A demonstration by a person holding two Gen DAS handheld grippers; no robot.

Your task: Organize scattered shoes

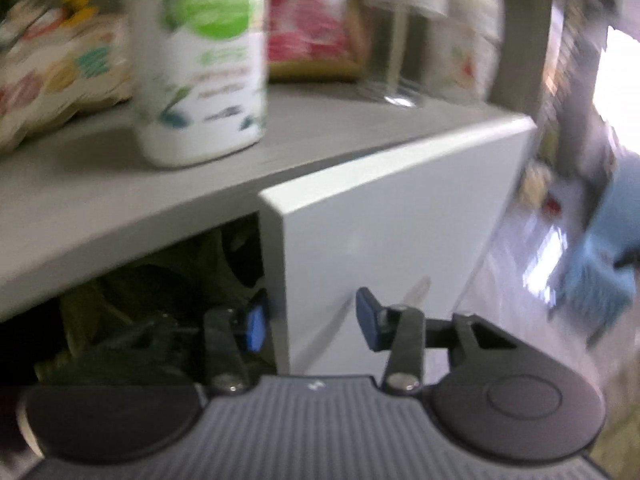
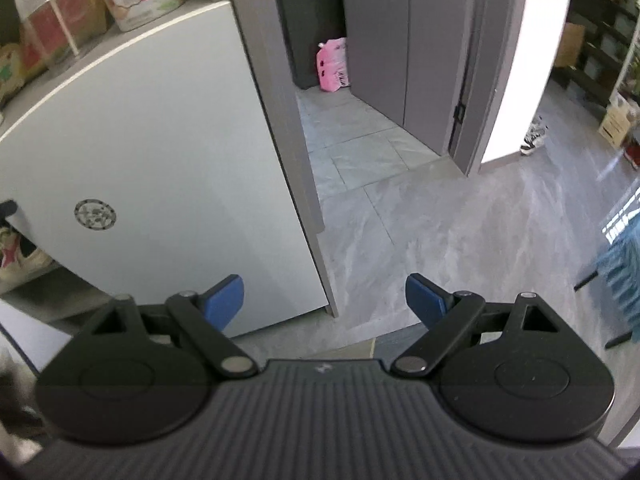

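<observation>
Left claw [image 1: 312, 320]: jaws narrowed around the edge of the white cabinet door [image 1: 392, 216]; pad contact unclear.
Right claw [image 2: 324, 300]: jaws wide apart, holding nothing.
Shoe [image 2: 18, 258]: inside the cabinet, behind the door.
Shelf [image 1: 120, 184]: carries a white container [image 1: 200, 60].
Far sneaker [image 2: 534, 138]: on the floor [image 2: 460, 232].

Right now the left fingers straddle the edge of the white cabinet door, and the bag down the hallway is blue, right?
Not quite: the bag is pink, as the right wrist view shows. The left fingers do straddle the white cabinet door edge.
</observation>
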